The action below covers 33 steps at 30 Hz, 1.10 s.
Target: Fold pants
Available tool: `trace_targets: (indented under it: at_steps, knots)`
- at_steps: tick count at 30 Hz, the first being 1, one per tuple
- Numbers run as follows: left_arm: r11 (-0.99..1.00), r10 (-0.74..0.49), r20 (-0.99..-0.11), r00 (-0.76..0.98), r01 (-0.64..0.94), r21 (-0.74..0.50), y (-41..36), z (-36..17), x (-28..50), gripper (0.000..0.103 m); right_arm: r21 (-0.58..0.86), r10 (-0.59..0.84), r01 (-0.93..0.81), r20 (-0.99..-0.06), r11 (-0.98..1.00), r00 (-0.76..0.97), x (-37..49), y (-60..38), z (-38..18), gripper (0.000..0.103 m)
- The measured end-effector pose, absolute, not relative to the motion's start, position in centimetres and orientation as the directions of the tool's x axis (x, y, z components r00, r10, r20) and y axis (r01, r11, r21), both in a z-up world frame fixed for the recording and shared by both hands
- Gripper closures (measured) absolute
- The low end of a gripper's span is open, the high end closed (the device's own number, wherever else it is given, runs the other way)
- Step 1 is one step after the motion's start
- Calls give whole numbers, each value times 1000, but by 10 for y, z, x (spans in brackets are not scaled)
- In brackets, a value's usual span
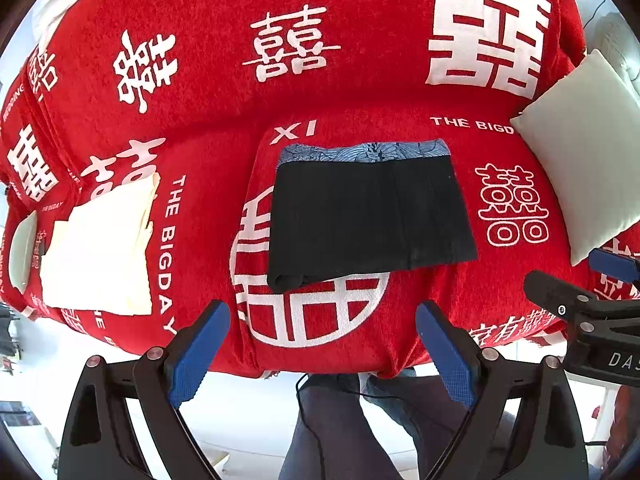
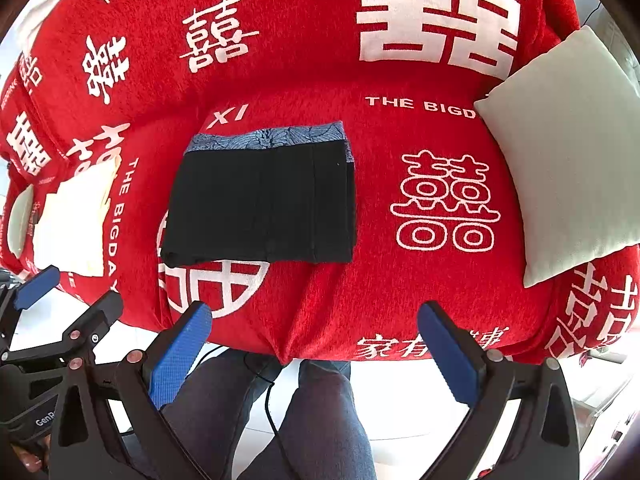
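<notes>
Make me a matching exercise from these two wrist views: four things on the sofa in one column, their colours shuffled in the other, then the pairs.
Things:
1. folded pants
2. waistband
3. cushion
4. folded cloth on the left

Colours:
A. pale grey-white
B. cream
C. black
D. blue patterned

Pairs: 1-C, 2-D, 3-A, 4-B

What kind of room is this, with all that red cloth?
Probably a living room at home. A sofa under a red cover printed with white characters holds a pale cushion, dark folded pants and cream folded cloth. A pale floor shows below.
</notes>
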<state>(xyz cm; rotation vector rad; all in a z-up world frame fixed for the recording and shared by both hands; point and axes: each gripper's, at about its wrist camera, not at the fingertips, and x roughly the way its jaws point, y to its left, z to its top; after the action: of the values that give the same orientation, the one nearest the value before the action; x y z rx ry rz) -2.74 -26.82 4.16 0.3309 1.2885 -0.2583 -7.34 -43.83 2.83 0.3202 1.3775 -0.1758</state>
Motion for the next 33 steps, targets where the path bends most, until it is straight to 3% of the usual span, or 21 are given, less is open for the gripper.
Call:
trace_targets:
  at_steps: [33]
  knots:
    - [921, -18, -961, 275, 378, 90, -263, 41, -30, 8, 98, 44, 291, -981, 952, 188, -68, -434, 29, 0]
